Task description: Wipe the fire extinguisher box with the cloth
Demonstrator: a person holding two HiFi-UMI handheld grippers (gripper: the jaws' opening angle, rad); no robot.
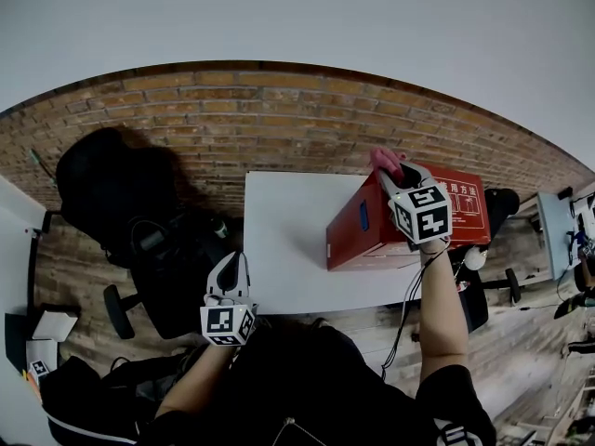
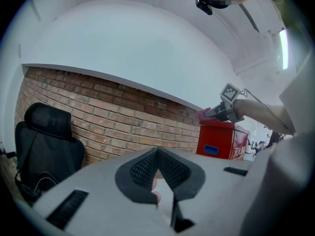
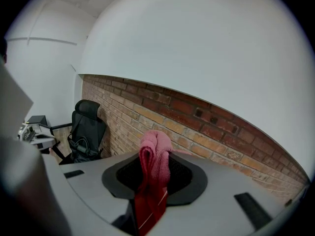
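Closest in, at the bottom of the head view, the left gripper (image 1: 234, 260) hangs just off the near left corner of the white table (image 1: 288, 240), well apart from the box. In its own view its jaws (image 2: 157, 152) stand together with nothing between them. The right gripper (image 1: 395, 170) reaches out over the red fire extinguisher box (image 1: 372, 226), which stands on the right part of the table with one blue-marked side facing the person. This gripper's jaws are clamped on a bunched pink cloth (image 3: 155, 154), and the cloth (image 1: 383, 159) sits at the box's far top edge; the left gripper view shows it resting on the box top (image 2: 221, 139). A black office chair (image 1: 112, 193) stands left of the table, before the brick wall (image 1: 232, 110).
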